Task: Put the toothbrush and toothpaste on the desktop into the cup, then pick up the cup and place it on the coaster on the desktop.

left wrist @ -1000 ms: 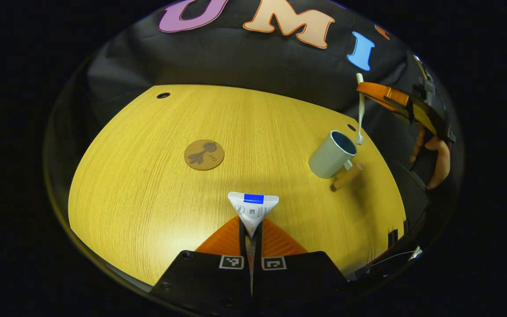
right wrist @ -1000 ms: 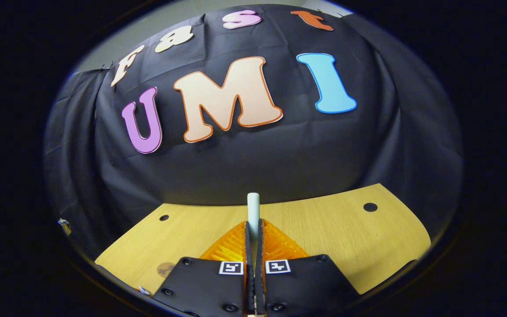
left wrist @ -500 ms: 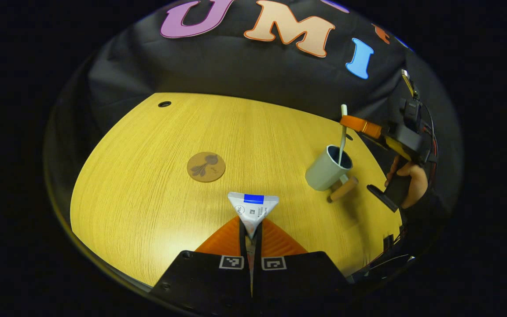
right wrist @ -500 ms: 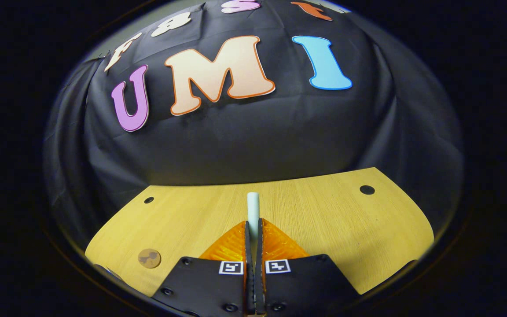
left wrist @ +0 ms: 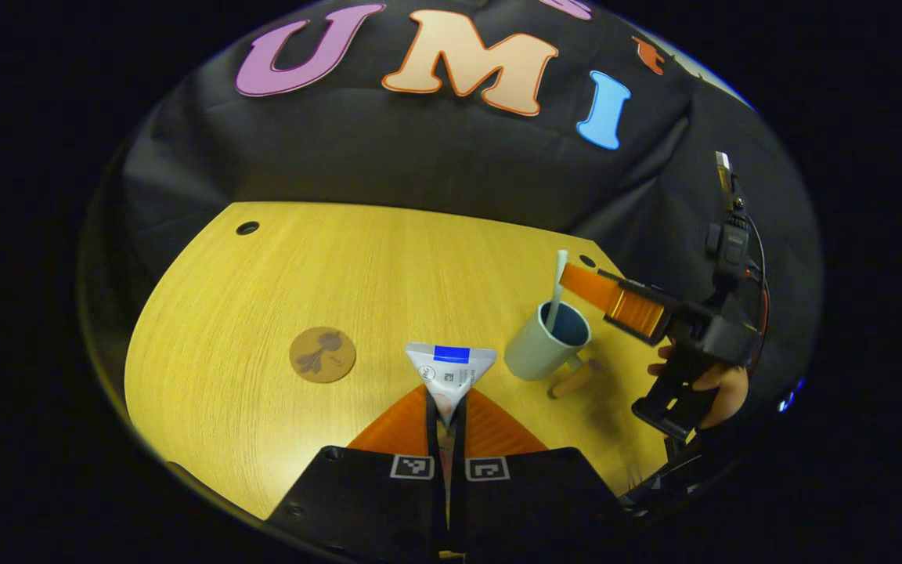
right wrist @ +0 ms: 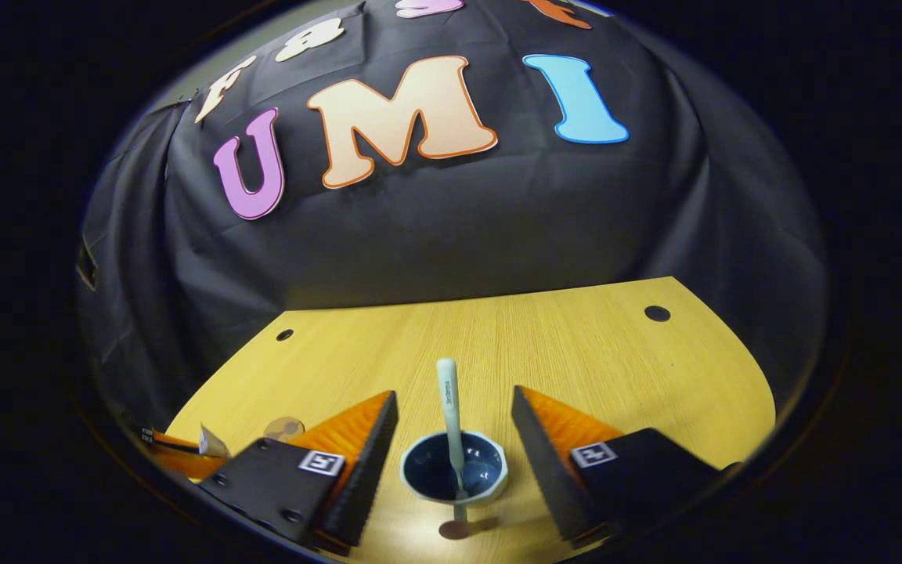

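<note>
Standing in the cup (right wrist: 455, 468), toothbrush (right wrist: 449, 415) between the spread right claw (right wrist: 455, 439), left claw (left wrist: 446, 407) clamped on toothpaste (left wrist: 451, 368)

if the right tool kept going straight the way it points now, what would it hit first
Probably the toothbrush standing in the cup, right between its open fingers; past that, bare table. Depth is hard to judge.

black gripper (right wrist: 451, 454) bodies | square black-white markers | dark screws
</note>
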The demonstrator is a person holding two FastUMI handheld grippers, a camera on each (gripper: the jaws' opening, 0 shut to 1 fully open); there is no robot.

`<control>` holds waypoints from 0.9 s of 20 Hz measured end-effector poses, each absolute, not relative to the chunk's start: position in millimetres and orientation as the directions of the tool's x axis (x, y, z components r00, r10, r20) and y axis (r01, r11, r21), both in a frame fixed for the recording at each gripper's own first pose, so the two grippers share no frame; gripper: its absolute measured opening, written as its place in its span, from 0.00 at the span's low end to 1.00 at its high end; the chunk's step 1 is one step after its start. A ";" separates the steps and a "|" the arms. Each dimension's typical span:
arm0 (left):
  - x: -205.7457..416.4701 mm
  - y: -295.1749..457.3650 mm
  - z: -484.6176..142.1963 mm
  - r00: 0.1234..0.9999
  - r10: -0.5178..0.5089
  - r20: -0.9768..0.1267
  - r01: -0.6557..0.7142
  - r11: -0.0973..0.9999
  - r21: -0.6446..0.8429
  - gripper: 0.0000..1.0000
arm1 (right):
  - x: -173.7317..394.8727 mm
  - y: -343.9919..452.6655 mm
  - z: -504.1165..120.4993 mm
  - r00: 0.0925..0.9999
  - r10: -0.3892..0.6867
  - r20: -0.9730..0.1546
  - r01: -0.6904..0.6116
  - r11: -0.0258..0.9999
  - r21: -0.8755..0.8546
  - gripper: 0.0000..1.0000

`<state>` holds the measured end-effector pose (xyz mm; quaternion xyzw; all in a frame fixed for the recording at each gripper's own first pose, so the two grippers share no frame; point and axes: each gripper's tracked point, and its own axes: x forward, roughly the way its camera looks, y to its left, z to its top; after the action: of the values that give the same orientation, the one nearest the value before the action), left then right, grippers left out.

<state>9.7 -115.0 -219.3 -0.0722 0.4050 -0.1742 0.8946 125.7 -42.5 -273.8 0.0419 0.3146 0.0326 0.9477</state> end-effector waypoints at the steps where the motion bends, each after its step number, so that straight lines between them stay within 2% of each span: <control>1: 12.7 -122.0 -216.3 0.609 -0.385 -0.693 0.270 0.923 -0.276 0.00 | 117.8 -46.7 -270.6 0.804 0.080 -0.590 -0.028 0.995 0.096 1.00; 3: 21.6 -136.2 -211.2 0.608 -0.417 -0.675 0.305 0.908 -0.286 0.00 | 102.7 -58.9 -265.0 0.808 0.056 -0.587 -0.007 0.996 0.085 0.96; 4: 25.2 -142.2 -207.7 0.613 -0.430 -0.663 0.319 0.902 -0.291 0.00 | 94.8 -65.7 -262.4 0.808 0.043 -0.587 0.007 0.997 0.082 0.99; 11: 63.8 -201.4 -167.4 0.647 -0.566 -0.511 0.438 0.824 -0.358 0.02 | 41.0 -110.0 -257.6 0.789 -0.056 -0.611 0.126 0.989 0.073 0.99; 13: 75.5 -219.2 -154.2 0.650 -0.601 -0.465 0.473 0.799 -0.372 0.00 | 29.1 -117.3 -255.7 0.784 -0.076 -0.616 0.151 0.986 0.070 0.99; 14: 81.7 -227.3 -148.1 0.653 -0.616 -0.441 0.490 0.788 -0.373 0.00 | 23.8 -120.0 -254.5 0.782 -0.085 -0.617 0.160 0.985 0.067 0.95; 18: 106.2 -260.1 -135.6 0.655 -0.658 -0.372 0.537 0.751 -0.383 0.00 | 11.4 -129.9 -250.5 0.775 -0.117 -0.620 0.189 0.981 0.052 0.95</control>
<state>106.2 -260.1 -135.6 -0.1203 0.2507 -0.3315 0.9015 11.4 -129.9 -250.5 0.0555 0.3250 -0.0813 0.9406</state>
